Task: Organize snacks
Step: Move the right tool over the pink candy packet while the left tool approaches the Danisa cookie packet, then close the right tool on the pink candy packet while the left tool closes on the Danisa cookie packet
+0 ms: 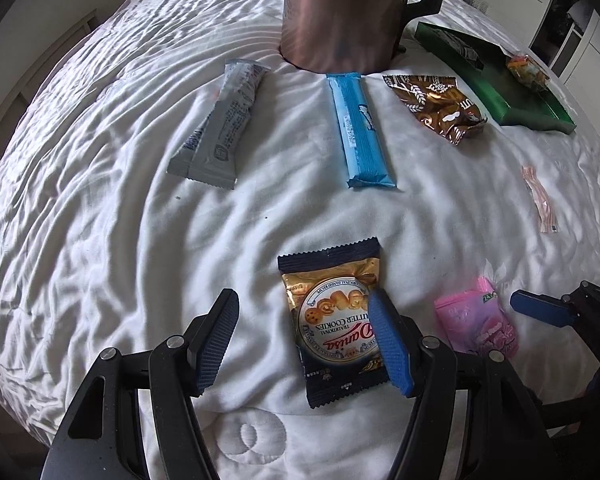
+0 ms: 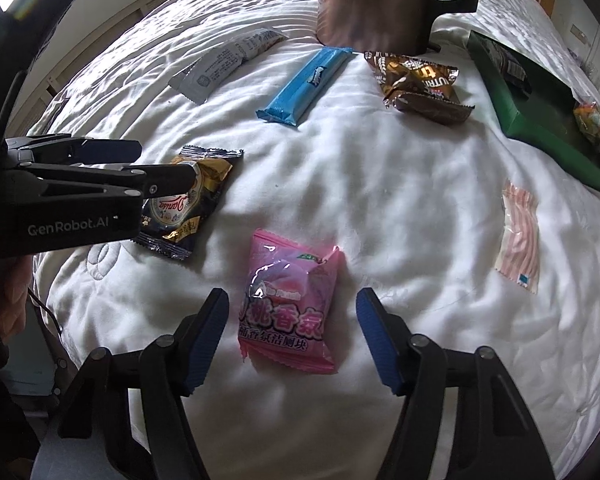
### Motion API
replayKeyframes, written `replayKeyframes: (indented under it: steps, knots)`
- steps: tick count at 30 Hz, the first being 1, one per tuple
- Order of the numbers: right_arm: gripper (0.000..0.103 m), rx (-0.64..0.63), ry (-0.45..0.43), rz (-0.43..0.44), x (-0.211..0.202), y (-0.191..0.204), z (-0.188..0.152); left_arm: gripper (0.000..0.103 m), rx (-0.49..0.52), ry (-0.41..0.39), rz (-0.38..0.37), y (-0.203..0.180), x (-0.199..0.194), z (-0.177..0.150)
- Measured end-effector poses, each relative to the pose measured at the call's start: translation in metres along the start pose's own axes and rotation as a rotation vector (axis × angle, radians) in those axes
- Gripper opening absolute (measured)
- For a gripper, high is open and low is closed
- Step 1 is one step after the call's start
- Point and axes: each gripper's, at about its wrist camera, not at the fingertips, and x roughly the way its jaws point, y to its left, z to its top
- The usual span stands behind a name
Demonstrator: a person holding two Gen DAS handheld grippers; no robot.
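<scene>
Right hand-held gripper hangs steeply over the pink sachet, jaws spread and clear of it on both sides, nothing grasped. That sachet lies straight ahead between the blue pads, its long axis running near to far, so the jaws would close across its short width. The left hand-held gripper is released too, offset left of the cookie packet, with its right pad over the wrapper's right edge; whether it touches I cannot tell. Both packs are soft crinkled film pillows on the quilted white bed. Far right sits the green tray, stiff-walled, already holding wrapped snacks, and nearer the right hand, probably the sachet's destination.
</scene>
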Motion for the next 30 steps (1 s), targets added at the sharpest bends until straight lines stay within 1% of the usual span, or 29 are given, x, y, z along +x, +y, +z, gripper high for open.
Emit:
replayKeyframes:
  steps: [2, 4, 10, 12, 13, 14, 15, 18, 20, 23, 30]
  knots:
    - [0.078, 0.003, 0.003, 0.002, 0.001, -0.001, 0.0, 0.061, -0.005, 0.0, 0.001, -0.001, 0.001, 0.001]
    - [0.078, 0.0, 0.007, 0.002, 0.002, -0.002, 0.0, 0.061, -0.009, 0.004, 0.004, -0.001, 0.002, 0.001]
    - [0.078, -0.017, 0.015, 0.004, 0.006, 0.002, 0.002, 0.061, -0.051, 0.008, -0.023, 0.003, 0.001, -0.003]
    - [0.078, -0.016, 0.019, 0.006, 0.009, 0.003, 0.002, 0.061, -0.044, 0.012, -0.025, 0.0, 0.003, -0.004]
    - [0.074, -0.016, 0.021, 0.007, 0.011, 0.003, 0.001, 0.061, -0.038, 0.013, -0.022, -0.002, 0.004, -0.004]
    - [0.057, -0.016, 0.025, 0.01, 0.012, 0.003, 0.001, 0.061, -0.035, 0.017, -0.021, -0.005, 0.005, -0.004]
    - [0.055, -0.009, 0.03, 0.022, 0.014, 0.002, 0.001, 0.061, -0.033, 0.023, -0.022, -0.007, 0.007, -0.003]
    - [0.053, -0.005, 0.029, 0.029, 0.014, 0.0, 0.0, 0.061, -0.019, 0.029, -0.012, -0.015, 0.012, -0.002]
    - [0.048, -0.008, 0.03, 0.034, 0.015, 0.0, 0.001, 0.061, -0.025, 0.037, -0.009, -0.015, 0.015, -0.001]
    - [0.048, -0.019, 0.035, 0.032, 0.016, 0.001, 0.002, 0.061, -0.035, 0.047, 0.001, -0.015, 0.021, 0.0]
    - [0.049, -0.038, 0.048, 0.024, 0.021, 0.003, 0.005, 0.061, -0.023, 0.055, 0.02, -0.02, 0.032, 0.003]
